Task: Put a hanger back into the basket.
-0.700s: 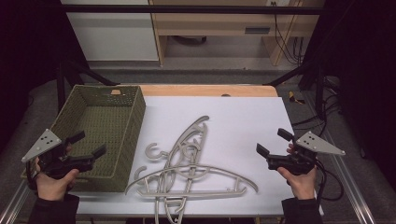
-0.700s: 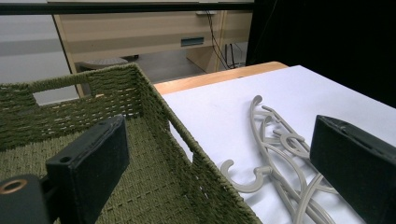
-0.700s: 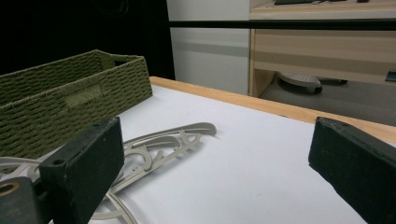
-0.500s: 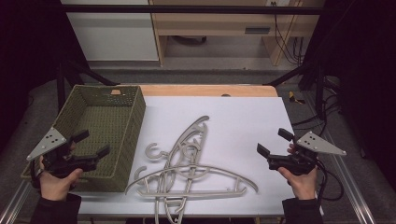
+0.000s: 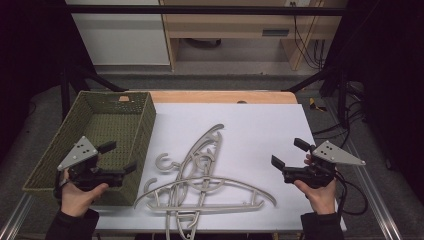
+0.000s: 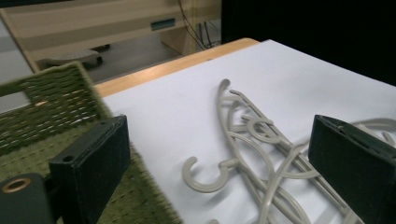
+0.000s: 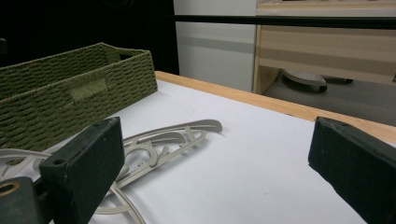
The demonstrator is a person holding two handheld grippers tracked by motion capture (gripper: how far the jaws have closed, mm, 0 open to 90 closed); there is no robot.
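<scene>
Pile of grey hangers (image 5: 200, 185) sits tangled on the white table (image 5: 260, 130), just right of the green woven basket (image 5: 65, 150). Left gripper (image 5: 119, 157) hovers over the basket's edge, right gripper (image 5: 289, 153) off to the side, both wide open, empty.

The high view looks forward and down on the whole table (image 5: 260, 125) from above the person's side. Each gripper view rides low and close, looking level along its own jaws — the left toward the hangers (image 6: 252, 140) and basket (image 6: 56, 112), the right across them from the opposite side — so all three share both.
</scene>
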